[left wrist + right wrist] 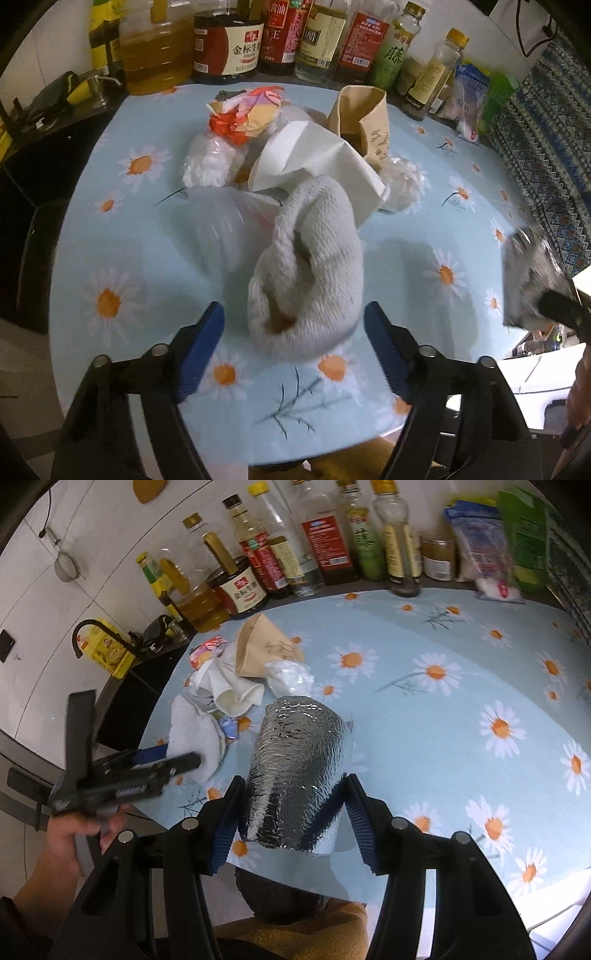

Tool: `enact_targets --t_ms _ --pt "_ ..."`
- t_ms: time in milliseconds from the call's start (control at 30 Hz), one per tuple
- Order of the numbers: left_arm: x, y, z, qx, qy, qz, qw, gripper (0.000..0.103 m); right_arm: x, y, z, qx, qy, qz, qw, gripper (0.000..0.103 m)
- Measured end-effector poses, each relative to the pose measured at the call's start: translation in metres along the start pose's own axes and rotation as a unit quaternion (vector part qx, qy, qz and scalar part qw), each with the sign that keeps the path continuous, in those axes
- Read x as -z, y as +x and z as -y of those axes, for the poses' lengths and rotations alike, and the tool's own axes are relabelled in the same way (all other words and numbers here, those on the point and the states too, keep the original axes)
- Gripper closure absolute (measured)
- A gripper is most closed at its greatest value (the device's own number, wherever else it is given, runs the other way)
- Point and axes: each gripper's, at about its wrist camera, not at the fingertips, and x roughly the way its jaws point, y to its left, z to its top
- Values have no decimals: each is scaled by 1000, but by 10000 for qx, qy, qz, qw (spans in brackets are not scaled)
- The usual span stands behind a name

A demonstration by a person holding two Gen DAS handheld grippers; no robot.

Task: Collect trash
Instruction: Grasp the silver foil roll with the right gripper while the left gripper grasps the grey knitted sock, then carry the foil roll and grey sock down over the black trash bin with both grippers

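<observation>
Right now we are mid-pickup on two pieces at once. Our right gripper (291,808) straddles the silver foil wrapper (295,771), which sits near the table (443,709) edge, on the open side of the brown paper bag (264,648). Its blue pads look to touch the foil on both sides, though we cannot tell whether they truly pinch it or only flank it. Our left gripper (293,325) has its tongs spread wide around the white fuzzy sock (310,273), apart from it on both sides; the sock lies in front of the bag, touching the white paper napkin (306,158).

Next, we judge, the left jaws must press in on the sock's bulk, low enough to catch the soft fabric. The crinkled plastic balls (210,166) beside the bag and the orange wrapper (243,110) remain uncollected.
</observation>
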Motion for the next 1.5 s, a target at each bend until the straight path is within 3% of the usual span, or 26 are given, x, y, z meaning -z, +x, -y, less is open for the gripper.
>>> enact_targets --t_ms 167,333,533,1100,1500 --pt "-6 11 -3 130 -83 -70 9999 41 13 -2 8 138 64 -25 9999 48" --pt "-5 12 2 164 18 -36 9999 61 17 1 15 224 183 -57 9996 48" --pt "-1 5 4 253 -26 108 9996 69 15 -2 10 227 145 22 9996 48" --pt "31 -64 9 632 158 628 9959 70 19 -1 -35 53 -320 64 9995 47" --pt "102 -84 -16 532 -7 469 9975 70 54 30 -90 -244 -899 -484 9945 47"
